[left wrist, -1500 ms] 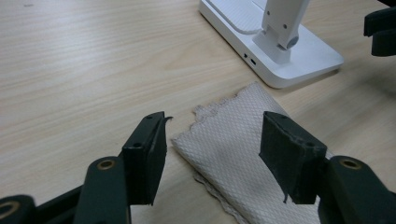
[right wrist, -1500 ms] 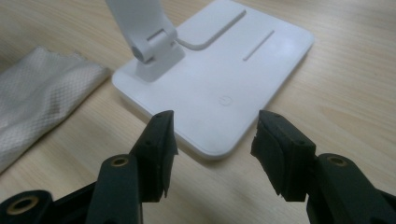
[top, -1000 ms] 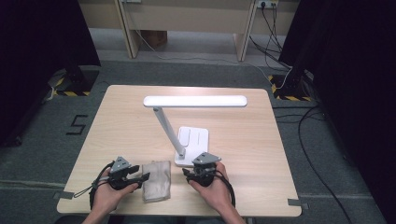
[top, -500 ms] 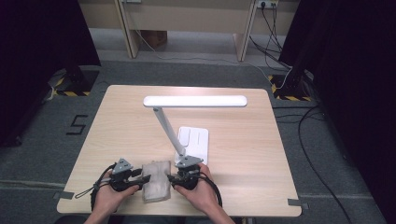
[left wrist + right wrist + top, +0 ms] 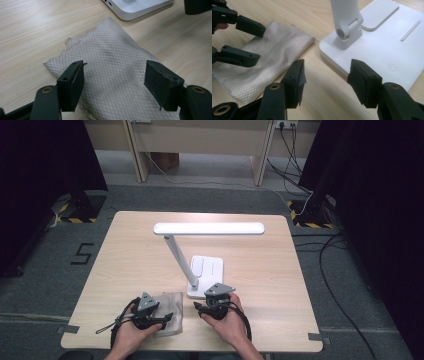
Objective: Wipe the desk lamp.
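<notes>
A folded beige cloth (image 5: 169, 307) lies flat near the table's front edge, left of the white desk lamp's base (image 5: 209, 270). My left gripper (image 5: 167, 319) reaches over the cloth from the left. Its jaws have just been opening, and in the left gripper view they stand wide apart (image 5: 113, 80) above the cloth (image 5: 110, 55), with neither pad pressing on it. My right gripper (image 5: 198, 309) sits in front of the lamp base and points left. It is open (image 5: 325, 77) over bare wood between the cloth (image 5: 274, 57) and the base (image 5: 387, 42). The left gripper (image 5: 260, 43) shows beyond it.
The lamp's slanted arm (image 5: 177, 257) rises from the base to a long lit head (image 5: 209, 228) across the middle of the wooden table (image 5: 125, 250). Black curtains and floor cables flank the table. A bench stands beyond it.
The right gripper, which was at the cloth's right edge half a second ago, has drawn back right to the lamp base. The left gripper has shifted slightly right over the cloth.
</notes>
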`<act>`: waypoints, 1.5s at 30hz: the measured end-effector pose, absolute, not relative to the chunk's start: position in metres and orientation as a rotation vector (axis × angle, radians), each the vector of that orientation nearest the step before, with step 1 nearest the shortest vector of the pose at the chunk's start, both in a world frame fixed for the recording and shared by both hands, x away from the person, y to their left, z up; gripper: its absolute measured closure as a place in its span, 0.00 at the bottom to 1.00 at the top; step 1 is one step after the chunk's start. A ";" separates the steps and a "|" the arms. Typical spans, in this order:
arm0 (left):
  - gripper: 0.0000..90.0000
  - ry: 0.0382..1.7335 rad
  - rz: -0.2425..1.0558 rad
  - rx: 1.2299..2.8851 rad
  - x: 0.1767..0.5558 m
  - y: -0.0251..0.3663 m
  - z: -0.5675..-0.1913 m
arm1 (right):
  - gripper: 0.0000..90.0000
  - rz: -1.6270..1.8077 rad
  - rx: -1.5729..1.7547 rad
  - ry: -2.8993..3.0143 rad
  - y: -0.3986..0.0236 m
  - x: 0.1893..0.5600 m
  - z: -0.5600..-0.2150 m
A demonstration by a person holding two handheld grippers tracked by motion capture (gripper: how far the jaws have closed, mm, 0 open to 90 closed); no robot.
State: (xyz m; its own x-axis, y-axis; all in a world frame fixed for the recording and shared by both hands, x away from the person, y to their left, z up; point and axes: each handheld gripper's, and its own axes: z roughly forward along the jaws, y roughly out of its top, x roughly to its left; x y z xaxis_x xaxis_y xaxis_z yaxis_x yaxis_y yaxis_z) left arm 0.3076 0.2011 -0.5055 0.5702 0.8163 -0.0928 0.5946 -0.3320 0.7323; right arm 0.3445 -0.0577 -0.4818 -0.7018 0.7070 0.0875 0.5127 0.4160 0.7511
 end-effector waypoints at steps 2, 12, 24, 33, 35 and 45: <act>0.35 1.118 0.386 2.064 0.306 0.201 -0.506 | 0.52 1.158 1.070 2.428 -0.059 0.345 -0.481; 0.30 1.113 0.410 2.114 0.310 0.199 -0.512 | 0.51 1.150 1.095 2.401 -0.068 0.348 -0.480; 0.28 1.081 0.409 2.119 0.312 0.199 -0.514 | 0.51 1.147 1.100 2.377 -0.074 0.351 -0.475; 0.56 1.085 0.421 2.081 0.315 0.204 -0.513 | 0.51 1.152 1.103 2.378 -0.074 0.352 -0.476; 0.68 1.087 0.418 2.074 0.315 0.206 -0.513 | 0.51 1.146 1.103 2.382 -0.076 0.352 -0.477; 0.89 1.059 0.377 2.038 0.314 0.210 -0.515 | 0.54 1.142 1.118 2.338 -0.081 0.359 -0.477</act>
